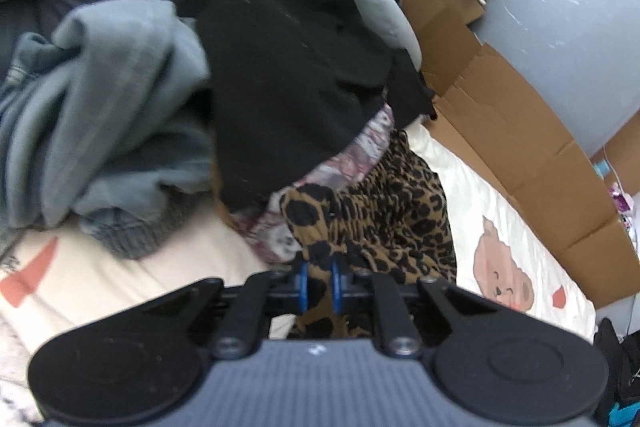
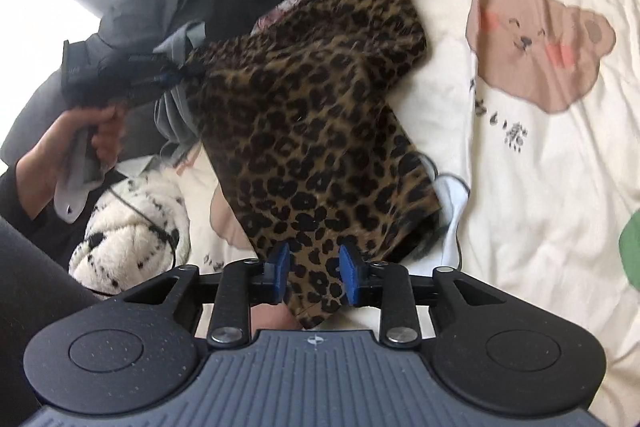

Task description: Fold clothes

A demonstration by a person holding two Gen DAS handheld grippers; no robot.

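Item: leopard-print garment (image 2: 312,115), on the bed (image 2: 520,187) beside the bear print (image 2: 536,43). Left gripper (image 2: 172,79) jaws clenched on its far corner; right gripper (image 2: 314,273) jaws released astride the near hem. Advice: regrip the hem before folding, keeping the cloth taut.

Leopard-print garment (image 2: 316,115), lifted, draped over bed

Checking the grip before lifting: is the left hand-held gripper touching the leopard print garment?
Touching. The left wrist view shows the left hand-held gripper pinching the leopard print garment between its blue pads.
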